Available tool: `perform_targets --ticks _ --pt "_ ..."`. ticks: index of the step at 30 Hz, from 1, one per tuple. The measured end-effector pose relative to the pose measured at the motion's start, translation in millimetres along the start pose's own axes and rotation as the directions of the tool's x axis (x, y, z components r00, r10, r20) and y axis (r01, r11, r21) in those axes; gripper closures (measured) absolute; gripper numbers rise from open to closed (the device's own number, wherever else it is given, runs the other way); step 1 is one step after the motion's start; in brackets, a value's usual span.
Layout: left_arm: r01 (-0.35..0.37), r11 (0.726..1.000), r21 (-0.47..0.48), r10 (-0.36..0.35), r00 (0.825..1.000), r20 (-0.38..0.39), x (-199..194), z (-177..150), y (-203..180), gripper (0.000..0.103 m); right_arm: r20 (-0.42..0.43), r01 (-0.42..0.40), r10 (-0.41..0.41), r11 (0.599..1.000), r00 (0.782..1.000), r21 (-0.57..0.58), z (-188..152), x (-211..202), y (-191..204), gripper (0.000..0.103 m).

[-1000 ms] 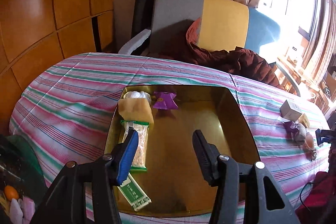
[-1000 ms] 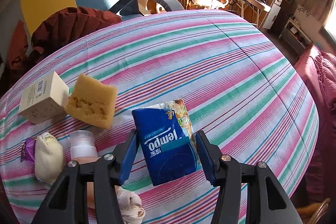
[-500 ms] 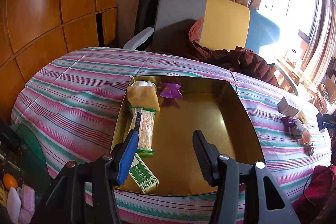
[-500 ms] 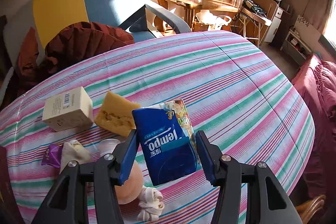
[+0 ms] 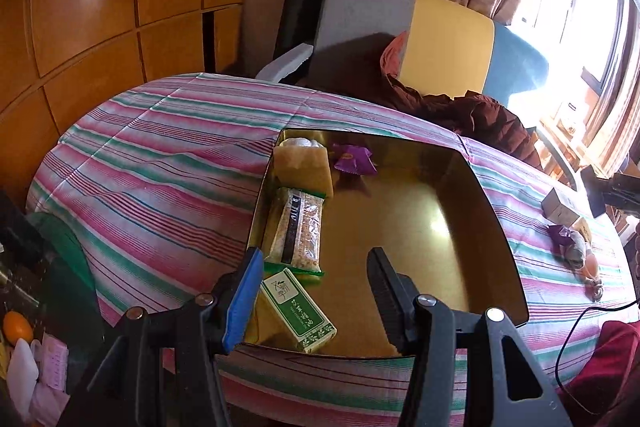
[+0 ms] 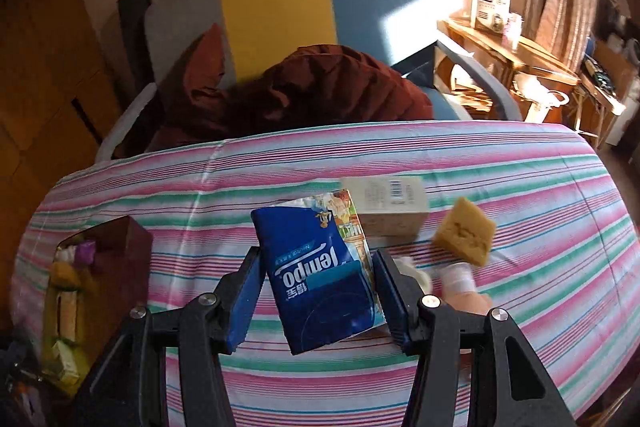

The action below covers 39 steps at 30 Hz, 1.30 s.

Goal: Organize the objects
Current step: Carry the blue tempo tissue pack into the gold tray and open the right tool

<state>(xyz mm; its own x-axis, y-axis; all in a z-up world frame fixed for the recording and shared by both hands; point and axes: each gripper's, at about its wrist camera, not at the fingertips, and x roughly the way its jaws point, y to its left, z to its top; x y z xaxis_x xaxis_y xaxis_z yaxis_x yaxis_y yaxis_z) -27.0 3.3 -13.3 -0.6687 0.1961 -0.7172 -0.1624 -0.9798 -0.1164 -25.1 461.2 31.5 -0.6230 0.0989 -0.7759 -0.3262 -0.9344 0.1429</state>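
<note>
Right now your right gripper (image 6: 318,291) clamps the blue tissue pack (image 6: 320,277) above the striped tablecloth (image 6: 520,163), while your left gripper (image 5: 314,277) (jaws wide, holding nothing) hangs over the gold tray (image 5: 492,223).

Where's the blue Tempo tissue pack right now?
In the right wrist view, the Tempo tissue pack is clamped in the right tongs, above the striped tablecloth, just left of the beige box.

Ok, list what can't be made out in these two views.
- Tempo tissue pack, right wrist view: its lower sides are covered by the right gripper fingers.
- Pale round item behind the right finger, right wrist view: mostly hidden, unidentifiable.
- Gold tray, right wrist view: contents dark and blurred.
- Small items by the beige box, left wrist view: too small to identify.
</note>
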Motion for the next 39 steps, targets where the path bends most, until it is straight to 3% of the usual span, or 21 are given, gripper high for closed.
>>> perform_targets --ticks 4,9,15,22,27,31,34,39 --pt "-0.005 1.000 -0.022 0.004 1.000 -0.005 0.8 -2.6 9.8 0.049 -0.069 -0.160 0.154 0.983 0.986 -0.093 -7.5 11.9 77.9 0.047" --pt "-0.015 0.998 -0.060 0.015 1.000 -0.005 1.4 -5.4 26.0 0.049 -0.212 -0.324 0.286 0.930 0.935 -0.175 -28.4 41.3 177.6 0.047" --pt "-0.043 0.991 -0.128 0.041 0.999 -0.019 4.7 -11.0 51.2 0.049 -0.351 -0.331 0.247 0.922 0.903 -0.202 -56.8 98.1 258.8 0.047" --pt "-0.053 0.984 -0.170 0.045 0.998 -0.052 15.7 -20.3 73.9 0.049 -0.412 -0.254 0.147 0.942 0.899 -0.219 -71.8 150.2 312.9 0.047" --pt "-0.067 0.981 -0.180 0.054 0.996 -0.076 22.1 -26.2 79.5 0.049 -0.373 -0.194 0.084 0.944 0.924 -0.267 -76.1 166.6 345.4 0.046" --pt "-0.072 0.979 -0.193 0.059 0.996 -0.074 22.2 -27.3 81.5 0.049 -0.344 -0.199 0.084 0.929 0.935 -0.313 -78.5 164.1 357.2 0.041" --pt "-0.075 0.976 -0.204 0.064 0.996 -0.060 19.9 -25.2 82.9 0.049 -0.274 -0.197 0.100 0.913 0.957 -0.356 -82.3 143.8 353.9 0.034" --pt "-0.067 0.978 -0.200 0.060 0.997 -0.040 13.8 -22.3 79.0 0.049 -0.098 -0.150 0.118 0.876 0.988 -0.458 -89.0 97.1 346.5 0.034"
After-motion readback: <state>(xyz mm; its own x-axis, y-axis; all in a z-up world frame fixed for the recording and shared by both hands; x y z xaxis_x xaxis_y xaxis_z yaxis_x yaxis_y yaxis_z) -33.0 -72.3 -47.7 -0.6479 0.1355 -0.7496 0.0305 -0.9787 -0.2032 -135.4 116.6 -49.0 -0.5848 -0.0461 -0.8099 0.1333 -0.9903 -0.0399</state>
